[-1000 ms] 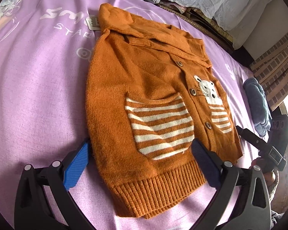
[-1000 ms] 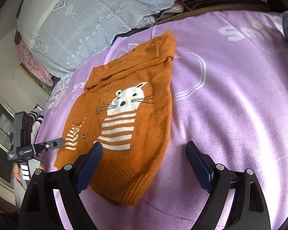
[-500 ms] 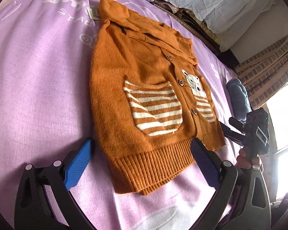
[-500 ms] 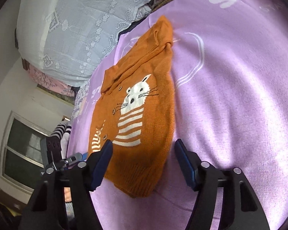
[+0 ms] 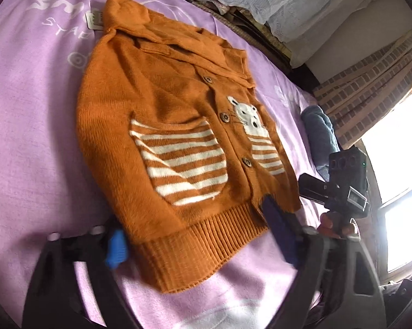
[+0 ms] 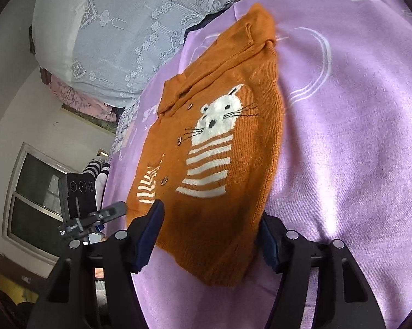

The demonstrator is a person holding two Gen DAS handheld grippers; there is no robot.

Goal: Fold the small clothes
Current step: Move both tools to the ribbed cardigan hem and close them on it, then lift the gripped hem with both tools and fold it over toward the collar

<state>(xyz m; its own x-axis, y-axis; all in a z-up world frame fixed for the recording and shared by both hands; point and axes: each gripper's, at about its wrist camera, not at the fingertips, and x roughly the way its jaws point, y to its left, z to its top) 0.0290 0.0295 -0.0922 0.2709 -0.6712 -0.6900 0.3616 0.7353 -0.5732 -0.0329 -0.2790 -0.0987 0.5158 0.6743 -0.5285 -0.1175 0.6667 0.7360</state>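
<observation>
An orange knit cardigan (image 5: 162,104) with a white cat and striped pockets lies flat, front up, on the purple sheet (image 5: 27,137). My left gripper (image 5: 197,240) straddles the ribbed hem at the cardigan's left corner. Its jaws are closing, with the hem between them and the cloth not bunched. My right gripper (image 6: 210,235) straddles the other hem corner of the cardigan (image 6: 227,164), a pad close beside each edge, open. Each gripper shows in the other's view: the right gripper (image 5: 340,186), held by a hand, and the left gripper (image 6: 90,213).
A folded blue cloth (image 5: 319,134) lies on the sheet beyond the cardigan's right side. Pale lace-patterned bedding (image 6: 109,27) is piled along the far edge. A paper tag (image 5: 94,19) pokes out at the collar. A window (image 6: 33,192) stands at the left.
Both grippers' fingers have come closer together around the hem corners, the right first, then the left. Both cameras have tilted. The cardigan lies as before.
</observation>
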